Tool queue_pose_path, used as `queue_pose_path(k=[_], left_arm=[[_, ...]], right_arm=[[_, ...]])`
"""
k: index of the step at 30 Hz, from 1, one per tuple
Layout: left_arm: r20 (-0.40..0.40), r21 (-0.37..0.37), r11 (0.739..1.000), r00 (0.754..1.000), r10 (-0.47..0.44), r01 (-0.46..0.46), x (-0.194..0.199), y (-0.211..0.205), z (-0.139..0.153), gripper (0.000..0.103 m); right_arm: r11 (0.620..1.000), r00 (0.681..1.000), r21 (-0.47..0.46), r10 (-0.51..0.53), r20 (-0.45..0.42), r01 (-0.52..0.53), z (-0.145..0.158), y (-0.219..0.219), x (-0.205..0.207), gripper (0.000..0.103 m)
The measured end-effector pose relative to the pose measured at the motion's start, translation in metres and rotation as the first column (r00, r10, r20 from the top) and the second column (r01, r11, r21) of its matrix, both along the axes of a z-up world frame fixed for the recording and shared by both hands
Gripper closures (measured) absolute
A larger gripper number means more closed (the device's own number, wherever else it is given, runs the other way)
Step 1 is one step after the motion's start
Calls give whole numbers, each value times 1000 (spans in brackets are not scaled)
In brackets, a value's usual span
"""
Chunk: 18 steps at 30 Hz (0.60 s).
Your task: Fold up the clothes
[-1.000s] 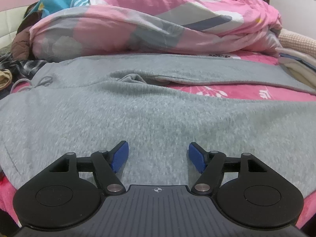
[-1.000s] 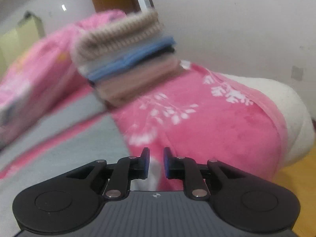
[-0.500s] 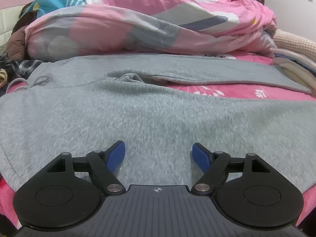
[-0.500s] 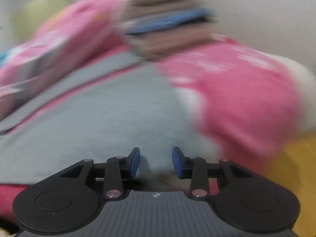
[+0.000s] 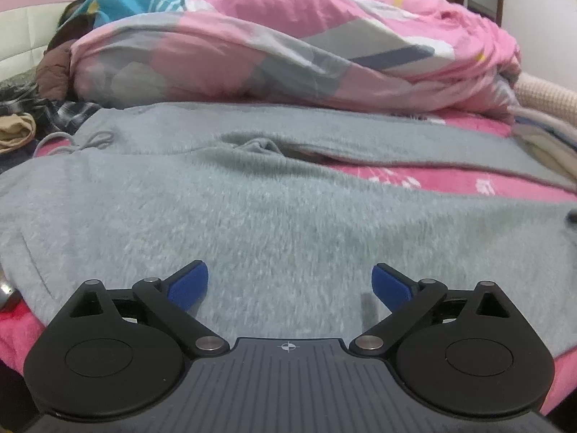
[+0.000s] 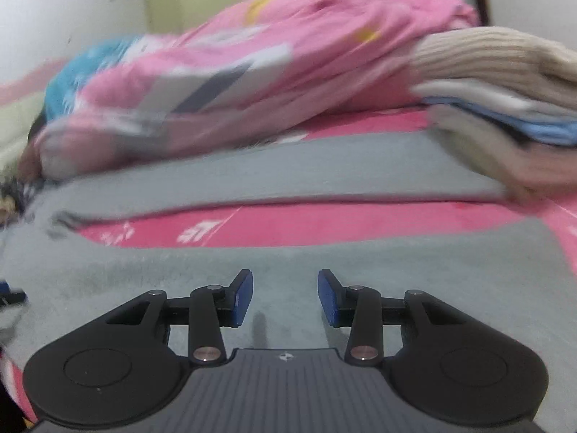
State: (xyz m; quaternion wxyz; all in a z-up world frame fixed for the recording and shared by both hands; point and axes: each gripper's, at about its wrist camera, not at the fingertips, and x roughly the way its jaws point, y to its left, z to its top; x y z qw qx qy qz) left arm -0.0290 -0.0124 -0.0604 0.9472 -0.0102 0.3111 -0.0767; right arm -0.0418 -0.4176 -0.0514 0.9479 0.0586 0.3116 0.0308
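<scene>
Two grippers hang over one fuzzy grey garment point(image 5: 274, 216) spread flat on the pink bed point(image 5: 450, 180). The left gripper point(image 5: 290, 281) has just been opening, jaws wide, nothing between. The right gripper point(image 6: 285, 297) stands part open, empty. Far right, a ribbed, folded pile point(image 6: 505, 108); behind, a rumpled quilt point(image 5: 288, 47).

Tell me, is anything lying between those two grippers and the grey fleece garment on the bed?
Nothing visible. The left gripper and right gripper both hang open right over the grey garment, with only bare fleece between their pads.
</scene>
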Motion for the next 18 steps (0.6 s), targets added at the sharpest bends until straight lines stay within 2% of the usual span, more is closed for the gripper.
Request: queue_pose_path(k=[1, 3, 4, 7, 9, 12, 14, 18], left_arm=[[5, -1, 1000, 1000, -5, 5, 1, 0, 1, 4], [20, 8, 1000, 1000, -20, 20, 2, -3, 3, 4], [26, 11, 999, 999, -30, 30, 4, -5, 3, 4], [33, 6, 997, 996, -81, 80, 11, -13, 4, 4], [30, 18, 992, 992, -124, 123, 19, -26, 3, 5], [48, 69, 985, 986, -160, 157, 28, -48, 0, 5], [51, 96, 981, 984, -172, 166, 33, -58, -5, 4], [27, 94, 984, 988, -154, 151, 45, -62, -16, 1]], right_arm=[[1000, 999, -27, -4, -34, 3, -7, 6, 6, 61], [996, 999, -86, -11, -51, 6, -16, 15, -1, 60], [995, 999, -103, -10, -45, 5, -11, 18, -14, 60], [994, 996, -109, -22, -90, 12, -2, 15, -47, 60], [995, 994, -97, -33, -108, 22, 6, 16, -48, 60], [999, 999, -32, 1, -54, -3, 17, 28, -32, 60], [999, 998, -8, 52, -20, -52, 20, 51, -11, 60], [988, 988, 12, 157, -13, -156, 8, 102, 29, 62]])
